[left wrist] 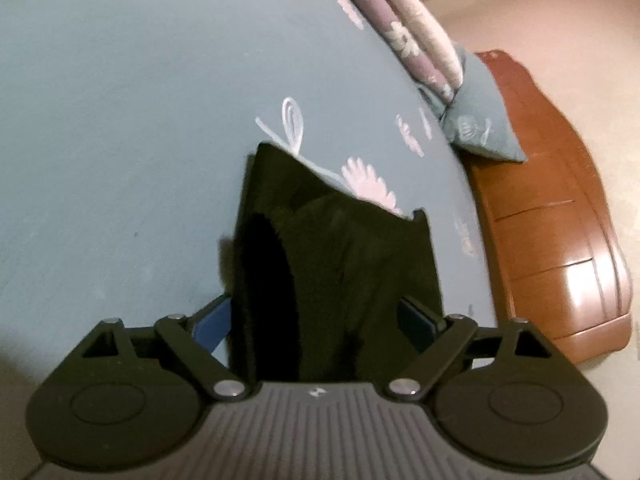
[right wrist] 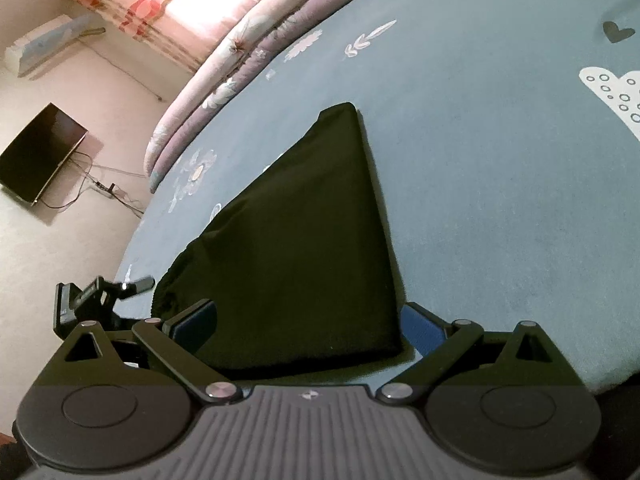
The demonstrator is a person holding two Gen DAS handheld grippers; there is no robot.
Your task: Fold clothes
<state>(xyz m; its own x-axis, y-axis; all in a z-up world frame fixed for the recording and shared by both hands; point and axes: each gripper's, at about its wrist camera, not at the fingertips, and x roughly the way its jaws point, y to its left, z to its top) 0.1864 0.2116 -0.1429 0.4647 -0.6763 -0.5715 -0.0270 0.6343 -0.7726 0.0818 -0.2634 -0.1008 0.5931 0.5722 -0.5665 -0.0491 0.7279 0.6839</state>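
Both grippers stand with jaws wide apart and nothing pinched: the left gripper [left wrist: 312, 320] straddles the near edge of the dark garment [left wrist: 320, 248], and the right gripper [right wrist: 308, 324] frames its near corner. The garment lies folded on the blue bedsheet [right wrist: 500, 200]. It looks soft, light and limp, so it should be taken by its layered corners.

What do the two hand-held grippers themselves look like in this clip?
Both match: the left hand-held gripper and right hand-held gripper have a ribbed grey body with a small white logo, round black side housings, black link arms with silver pivot pins, and blue pads. No sleeves or cables show.
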